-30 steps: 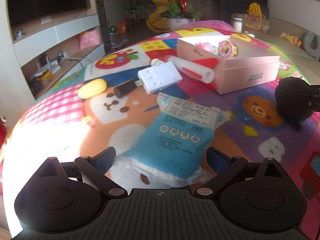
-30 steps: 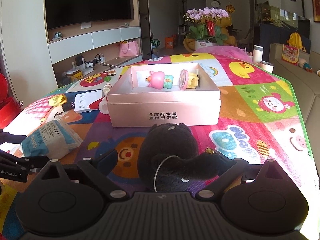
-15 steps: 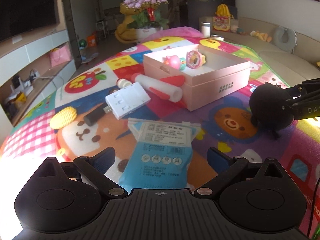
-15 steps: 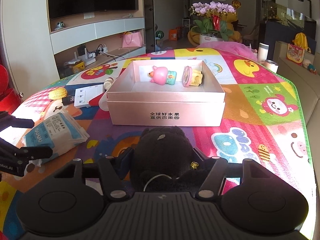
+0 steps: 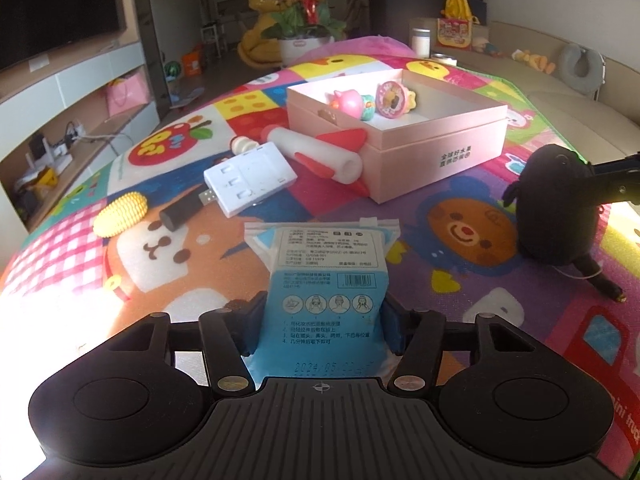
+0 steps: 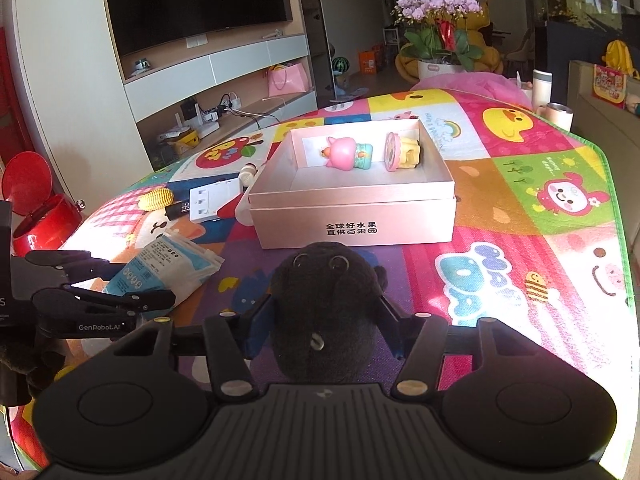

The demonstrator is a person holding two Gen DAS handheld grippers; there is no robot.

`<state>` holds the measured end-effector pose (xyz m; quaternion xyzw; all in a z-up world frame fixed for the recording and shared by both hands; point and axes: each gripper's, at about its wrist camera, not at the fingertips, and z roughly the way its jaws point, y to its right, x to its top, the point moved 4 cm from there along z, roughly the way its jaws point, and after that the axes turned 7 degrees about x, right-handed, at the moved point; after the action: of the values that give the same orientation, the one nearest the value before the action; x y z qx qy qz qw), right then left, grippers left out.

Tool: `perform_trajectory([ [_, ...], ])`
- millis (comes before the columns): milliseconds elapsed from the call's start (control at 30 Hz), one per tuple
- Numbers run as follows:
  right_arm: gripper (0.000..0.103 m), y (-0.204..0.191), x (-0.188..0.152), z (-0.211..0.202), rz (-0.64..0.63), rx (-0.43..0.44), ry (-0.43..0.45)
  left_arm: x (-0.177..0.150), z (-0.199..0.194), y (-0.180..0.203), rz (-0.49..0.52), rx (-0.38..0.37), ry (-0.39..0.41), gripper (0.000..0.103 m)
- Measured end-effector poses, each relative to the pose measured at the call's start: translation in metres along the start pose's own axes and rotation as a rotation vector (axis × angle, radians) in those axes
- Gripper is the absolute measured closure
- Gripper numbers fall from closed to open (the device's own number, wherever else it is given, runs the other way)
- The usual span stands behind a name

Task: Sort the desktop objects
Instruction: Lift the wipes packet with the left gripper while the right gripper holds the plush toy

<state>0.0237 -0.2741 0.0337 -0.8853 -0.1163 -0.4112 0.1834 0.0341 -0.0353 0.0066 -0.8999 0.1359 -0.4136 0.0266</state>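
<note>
You've got both jaws clamped, left gripper (image 5: 322, 320) on the blue packet (image 5: 326, 280), right gripper (image 6: 326, 330) on the black plush (image 6: 326, 312), so lift clear and drop both into the pink box (image 6: 352, 216) at 12 o'clock.

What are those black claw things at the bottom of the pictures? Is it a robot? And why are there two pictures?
No robot here: a person holds a grabbing tool in each hand, and each tool has its own camera looking out over its jaws. That gives two pictures of one table.

The left gripper has its jaws closed on a blue packet. The right gripper squeezes a black plush toy.

On the colourful cartoon mat sits an open pink box with two small toys inside: a pink figure and a yellow one. Beside the box lie a white tube with red parts, a white adapter, a black stick and a toy corn cob.
</note>
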Motion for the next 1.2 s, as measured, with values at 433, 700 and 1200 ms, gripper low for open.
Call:
perform_trajectory([
  [433, 0.017, -0.008, -0.003, -0.004, -0.069, -0.05, 0.051, -0.019, -0.025, 0.019, 0.01, -0.057, 0.007, 0.022],
  [700, 0.015, 0.011, 0.006, 0.026, 0.053, -0.087, 0.055, -0.029, -0.014, 0.017, -0.068, -0.062, -0.034, 0.005],
  [1200, 0.029, 0.042, -0.012, -0.019, 0.049, -0.223, 0.085, -0.038, -0.008, 0.024, -0.079, -0.049, -0.025, 0.0],
])
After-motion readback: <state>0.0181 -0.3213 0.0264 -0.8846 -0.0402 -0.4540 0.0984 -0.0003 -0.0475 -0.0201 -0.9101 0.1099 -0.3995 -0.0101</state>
